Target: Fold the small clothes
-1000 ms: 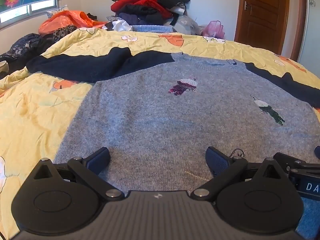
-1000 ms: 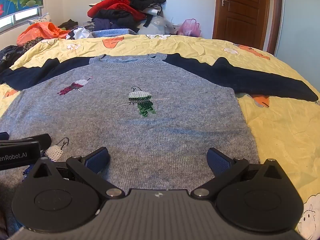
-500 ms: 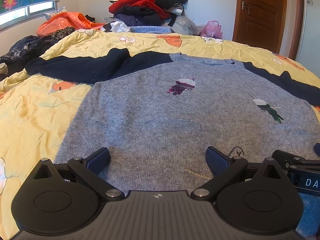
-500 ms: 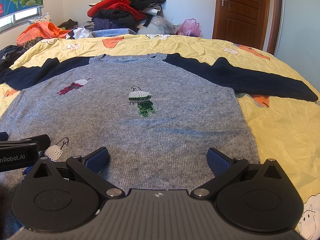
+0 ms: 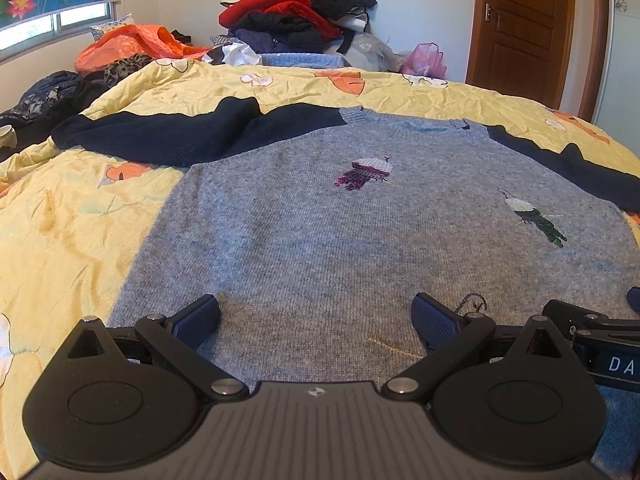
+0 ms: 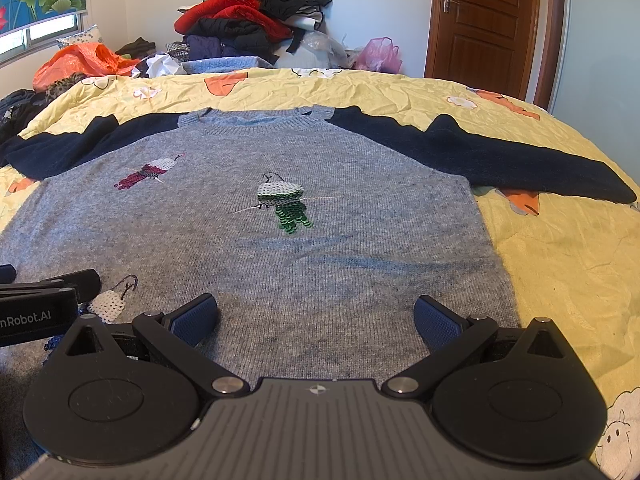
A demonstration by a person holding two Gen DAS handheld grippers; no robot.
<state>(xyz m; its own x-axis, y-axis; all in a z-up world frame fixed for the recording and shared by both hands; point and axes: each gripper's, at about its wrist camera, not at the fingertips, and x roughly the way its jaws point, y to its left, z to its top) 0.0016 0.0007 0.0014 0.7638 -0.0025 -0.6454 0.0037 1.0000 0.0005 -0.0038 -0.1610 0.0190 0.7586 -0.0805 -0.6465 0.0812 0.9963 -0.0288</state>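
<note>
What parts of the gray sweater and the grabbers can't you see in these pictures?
- Sweater bottom hem: both views, hidden behind each gripper's own black body.
- Beaded blue figure: right wrist view, its lower part covered by the left gripper.
- Right sleeve end: left wrist view, cut off by the picture's edge.
- Right gripper label: left wrist view, cut off after "DA".

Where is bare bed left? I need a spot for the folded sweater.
Bare yellow bedspread lies right of the sweater, below its navy sleeve, and left of its body. The far edge is crowded by the clothes pile.
</note>
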